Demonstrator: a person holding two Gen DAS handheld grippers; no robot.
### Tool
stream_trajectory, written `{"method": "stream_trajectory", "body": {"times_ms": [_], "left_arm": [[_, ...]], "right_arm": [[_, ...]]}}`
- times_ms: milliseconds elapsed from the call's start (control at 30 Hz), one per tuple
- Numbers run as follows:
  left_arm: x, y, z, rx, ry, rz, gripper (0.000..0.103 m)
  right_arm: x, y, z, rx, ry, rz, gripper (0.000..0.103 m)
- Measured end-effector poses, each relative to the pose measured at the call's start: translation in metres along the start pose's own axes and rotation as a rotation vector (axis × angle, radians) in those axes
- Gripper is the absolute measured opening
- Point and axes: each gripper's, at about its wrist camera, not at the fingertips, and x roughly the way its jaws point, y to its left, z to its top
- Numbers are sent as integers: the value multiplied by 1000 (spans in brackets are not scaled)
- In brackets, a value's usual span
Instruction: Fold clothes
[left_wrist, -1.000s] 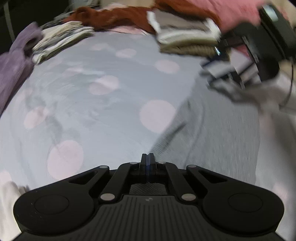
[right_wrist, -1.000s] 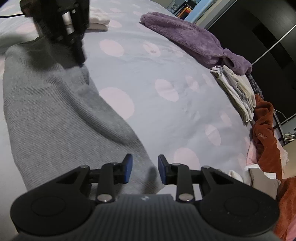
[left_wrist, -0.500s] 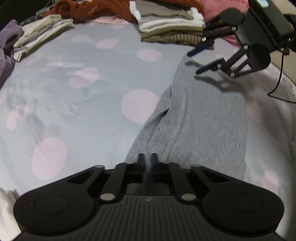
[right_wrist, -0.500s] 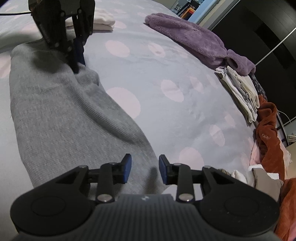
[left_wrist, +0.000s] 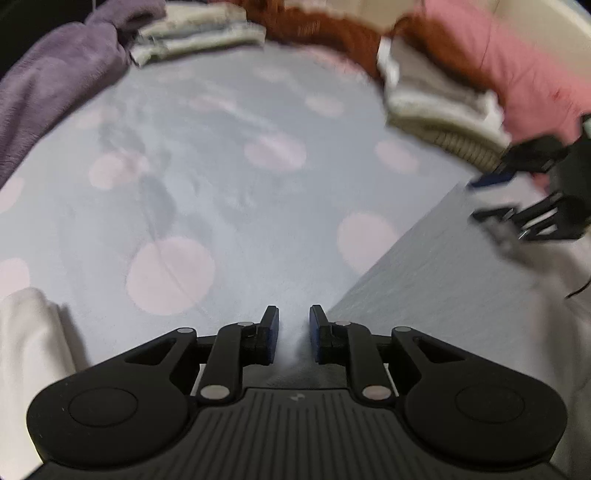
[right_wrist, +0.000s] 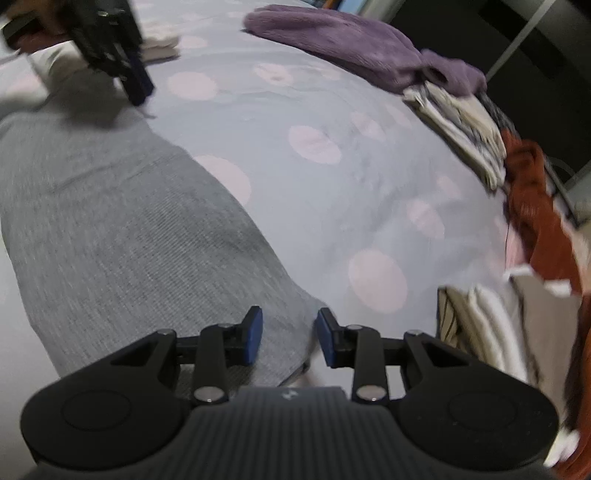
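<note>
The grey garment (right_wrist: 122, 229) lay stretched out long and flat on the spotted bedsheet (left_wrist: 229, 177), reading as a narrow, smooth-edged strip, so it looked part-folded rather than spread loose, though how many layers it held could not be told. The left gripper (left_wrist: 293, 328) hung just off the garment's near corner in its own view, its blue pads spread apart with only sheet showing between them, holding nothing. The right gripper (right_wrist: 288, 338) sat over the opposite end, its jaws also spread, with grey cloth showing in the gap but not pinched.

Around the bed's far edge, work that fits the task was on show: a folded stack of pale clothes (left_wrist: 195, 29) on the far left, and a second folded stack (left_wrist: 439, 107) on the far right. Beside them sat things not folded: a purple fleece (right_wrist: 354, 40) slumped along the left side, a rust-coloured garment (right_wrist: 535, 206) heaped at the far edge, a pink one (left_wrist: 517, 62) behind the right stack, and something white (left_wrist: 26, 354) at the near left.

As a judgement, the job stood partway: some pieces stacked, the grey one lying long with both claws free of it, several others loose. Both views were blurred, so finer folds stayed unclear.
</note>
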Motion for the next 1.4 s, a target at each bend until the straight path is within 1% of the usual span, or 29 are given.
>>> {"method": "stream_trajectory", "body": {"times_ms": [33,67,100,133,233,267,333,367,400,500,600,633,667,700,833,867,933,1000,1067,1133,1233,1300,1400], "left_arm": [[-11,-6,-6,1,-23,-19,23],[-21,-11,-13,5,-39,-37,28],[-27,-18,-22,8,-43,-41,35],[-31,-25,-32,10,-42,-41,39],[-41,-45,-62,17,-32,-43,39],[-40,-53,-70,18,-26,-43,39],[-30,-69,-79,34,-19,-54,40],[-25,-77,-80,51,-16,-63,41],[-20,-85,-80,72,-14,-73,45],[-8,-109,-80,133,-8,-104,45],[-10,-117,-83,172,-11,-66,46],[-14,-115,-86,163,-16,-54,46],[-19,-109,-89,133,-21,-42,47],[-24,-102,-92,97,-25,-30,52],[-36,-75,-96,-85,-32,-12,53],[-38,-72,-97,-112,-43,-13,53],[-42,-75,-96,-110,-61,-15,53],[-43,-84,-93,-63,-72,-28,53],[-37,-98,-88,7,-71,-45,54],[-30,-112,-83,74,-67,-69,55],[-13,-131,-72,158,-63,-126,55],[-1,-143,-63,220,-64,-158,55],[19,-160,-52,325,-60,-190,57]], "right_arm": [[-2,-3,-3,29,7,22,39],[-4,-7,-7,61,14,45,42],[-6,-9,-14,116,19,68,43],[-7,-12,-20,171,24,92,43],[-12,-21,-40,336,39,162,46],[-13,-24,-47,391,44,186,48],[-16,-29,-61,502,54,232,48],[-16,-32,-68,567,57,250,48],[-16,-33,-76,635,60,271,48],[-18,-31,-98,766,57,308,48],[-21,-24,-113,852,51,338,48],[-22,-22,-115,866,49,343,48],[-23,-21,-118,878,47,348,48],[-23,-19,-119,885,44,352,48],[-23,-21,-123,914,37,367,49],[-21,-22,-123,922,39,373,49],[-18,-24,-122,939,42,385,49],[-17,-27,-123,950,42,409,49],[-13,-29,-122,993,50,456,49],[-8,-31,-127,1078,79,486,49],[-6,-33,-143,1243,90,548,49],[-7,-32,-154,1324,92,580,49],[-12,-28,-163,1379,89,594,47]]}}
